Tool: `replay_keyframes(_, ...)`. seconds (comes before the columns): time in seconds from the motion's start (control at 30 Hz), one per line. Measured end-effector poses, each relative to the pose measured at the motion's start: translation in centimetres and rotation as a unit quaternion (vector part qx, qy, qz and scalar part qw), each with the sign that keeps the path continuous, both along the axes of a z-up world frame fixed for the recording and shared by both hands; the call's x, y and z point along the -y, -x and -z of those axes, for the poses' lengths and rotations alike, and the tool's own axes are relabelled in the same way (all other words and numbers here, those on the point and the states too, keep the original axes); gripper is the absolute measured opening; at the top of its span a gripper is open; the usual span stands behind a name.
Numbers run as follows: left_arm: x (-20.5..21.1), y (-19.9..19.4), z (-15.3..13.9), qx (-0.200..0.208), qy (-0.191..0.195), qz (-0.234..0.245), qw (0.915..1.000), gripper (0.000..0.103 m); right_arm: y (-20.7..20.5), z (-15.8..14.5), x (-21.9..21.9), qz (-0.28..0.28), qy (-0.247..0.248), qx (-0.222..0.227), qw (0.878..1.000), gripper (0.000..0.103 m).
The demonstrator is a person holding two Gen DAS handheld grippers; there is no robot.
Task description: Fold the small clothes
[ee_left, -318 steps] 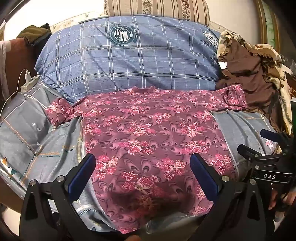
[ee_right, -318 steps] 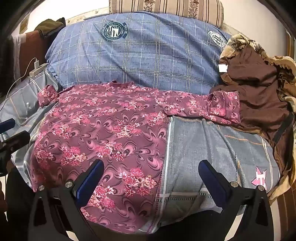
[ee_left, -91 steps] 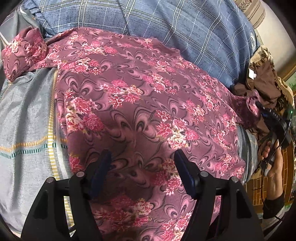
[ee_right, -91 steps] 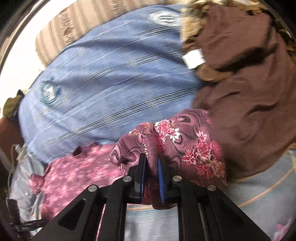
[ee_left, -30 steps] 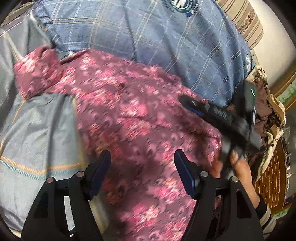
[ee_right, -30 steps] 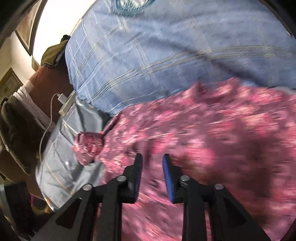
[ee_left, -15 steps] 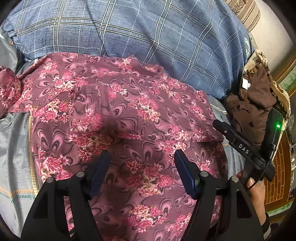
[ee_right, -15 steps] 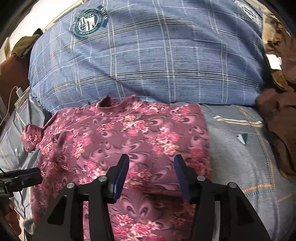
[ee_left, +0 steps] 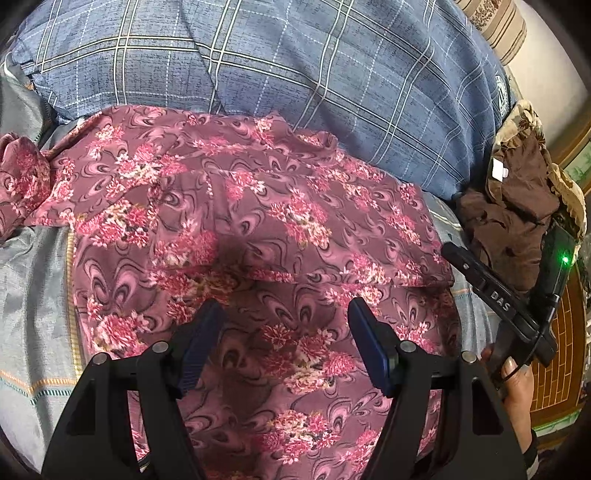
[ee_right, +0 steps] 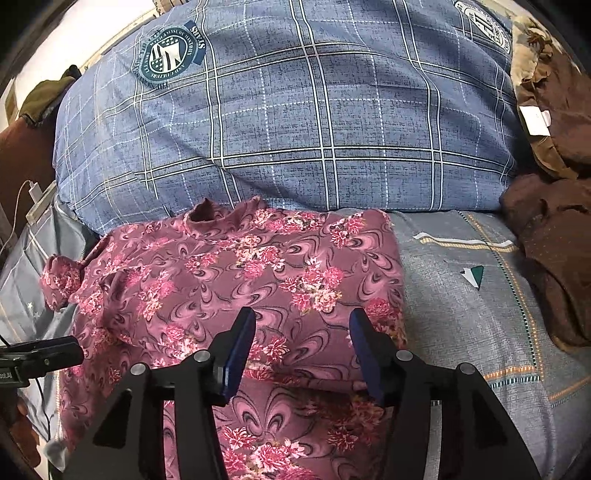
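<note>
A maroon floral top [ee_left: 258, 229] lies flat on the grey bedsheet [ee_left: 33, 295]; it also shows in the right wrist view [ee_right: 236, 280]. Its right sleeve is folded across the chest, its edge running above both grippers. The left sleeve [ee_left: 22, 184] still sticks out, bunched at the cuff [ee_right: 59, 280]. My left gripper [ee_left: 284, 339] is open and empty, hovering over the lower middle of the top. My right gripper [ee_right: 301, 345] is open and empty over the folded sleeve's lower edge; it also shows at the right of the left wrist view [ee_left: 498, 295].
A blue checked pillow [ee_right: 295, 110] lies behind the top. Brown clothes [ee_right: 554, 206] are heaped at the right. A striped cushion [ee_left: 495, 26] stands at the back. A white charger and cable [ee_right: 33, 195] lie at the left edge. The grey sheet [ee_right: 480, 314] shows right of the top.
The right gripper carried the right sleeve across the chest, let go and opened wider, then drew back slightly. The left gripper stayed open and shifted a little over the top.
</note>
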State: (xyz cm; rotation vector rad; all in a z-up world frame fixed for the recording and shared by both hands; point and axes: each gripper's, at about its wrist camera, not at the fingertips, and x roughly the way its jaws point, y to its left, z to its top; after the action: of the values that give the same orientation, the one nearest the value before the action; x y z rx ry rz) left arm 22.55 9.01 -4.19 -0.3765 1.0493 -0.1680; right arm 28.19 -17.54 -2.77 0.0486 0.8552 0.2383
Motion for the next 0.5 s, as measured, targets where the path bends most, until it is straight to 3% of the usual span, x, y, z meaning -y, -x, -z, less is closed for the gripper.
replay_keyframes(0.27,-3.6,-1.5,0.5,-0.015,0.058,-0.059,0.9964,0.071,1.4,0.1,5.8,0.024,-0.120,-0.046,0.991,0.055)
replay_keyframes(0.4,-3.1,-2.2,1.8,-0.023,0.070,-0.060,0.9955,0.071,1.9,1.6,8.7,0.050,-0.208,-0.077,0.974,0.057)
replay_keyframes(0.5,-3.5,-3.1,3.6,-0.043,0.108,-0.084,0.9897,0.071,1.4,2.5,8.1,0.037,-0.236,-0.095,0.966,0.057)
